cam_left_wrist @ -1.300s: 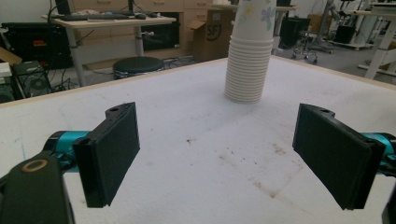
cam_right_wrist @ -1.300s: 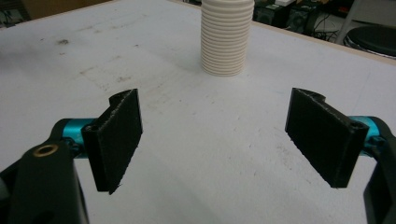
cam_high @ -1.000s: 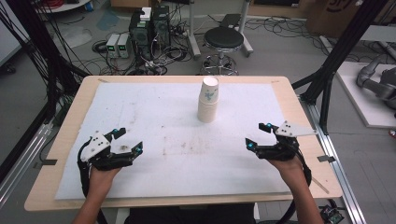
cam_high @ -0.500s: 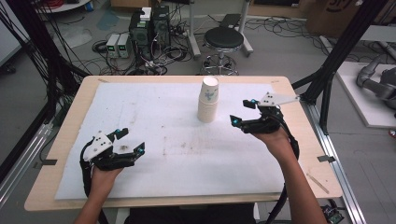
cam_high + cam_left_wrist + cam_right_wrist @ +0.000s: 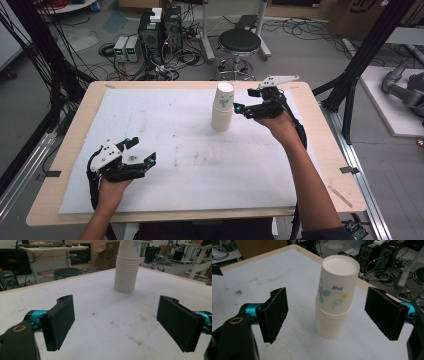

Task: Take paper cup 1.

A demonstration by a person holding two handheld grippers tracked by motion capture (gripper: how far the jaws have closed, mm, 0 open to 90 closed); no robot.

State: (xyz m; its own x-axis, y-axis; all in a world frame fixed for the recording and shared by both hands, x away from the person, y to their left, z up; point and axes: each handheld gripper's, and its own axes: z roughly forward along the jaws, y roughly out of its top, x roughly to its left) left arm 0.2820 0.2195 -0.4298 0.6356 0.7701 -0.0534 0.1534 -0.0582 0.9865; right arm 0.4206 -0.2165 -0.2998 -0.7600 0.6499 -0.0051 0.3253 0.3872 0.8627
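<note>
High view — stack of paper cups (image 5: 222,107) upside down, far-centre of table (image 5: 65,150); right gripper (image 5: 245,101) just beside it, jaws spread. Left gripper view — left gripper (image 5: 116,323) spread, well short of stack. Right gripper view — jaws flank stack, not touching.

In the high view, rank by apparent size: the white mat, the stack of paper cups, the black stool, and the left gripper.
1. White mat, by far the largest.
2. Left gripper and black stool: they look similar, and the stool is farther off, so I won't rank them.
3. Stack of paper cups, smallest.
</note>
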